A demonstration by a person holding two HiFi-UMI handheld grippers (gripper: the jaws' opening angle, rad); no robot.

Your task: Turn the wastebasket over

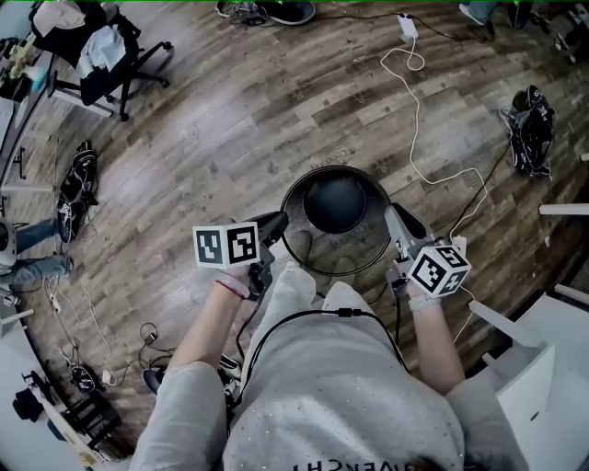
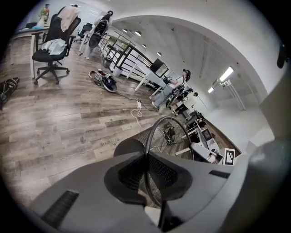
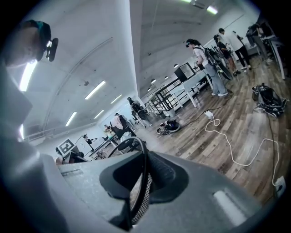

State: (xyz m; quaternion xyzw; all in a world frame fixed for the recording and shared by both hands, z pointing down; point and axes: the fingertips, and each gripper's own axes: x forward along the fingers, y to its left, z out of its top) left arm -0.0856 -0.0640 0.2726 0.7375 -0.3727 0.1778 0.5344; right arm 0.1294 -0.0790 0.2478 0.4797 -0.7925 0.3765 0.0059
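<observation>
The wastebasket (image 1: pixel 334 204) is a round black mesh bin with a wire rim, just in front of my knees. Its open mouth faces up and I see down to its dark bottom. My left gripper (image 1: pixel 276 226) is shut on the rim at the bin's left side. In the left gripper view the rim wire (image 2: pixel 146 169) runs between the pads of that gripper (image 2: pixel 146 176), with the mesh wall (image 2: pixel 132 144) beyond. On the opposite side, my right gripper (image 1: pixel 396 225) is shut on the rim. The right gripper view shows the rim and mesh (image 3: pixel 138 200) pinched in that gripper (image 3: pixel 143 179).
A white cable (image 1: pixel 414 120) snakes over the wood floor behind the bin toward a charger (image 1: pixel 407 26). A black office chair (image 1: pixel 101 55) stands at far left, a black bag (image 1: pixel 531 124) at right, white furniture (image 1: pixel 552 359) at lower right. People stand by distant desks (image 3: pixel 207 59).
</observation>
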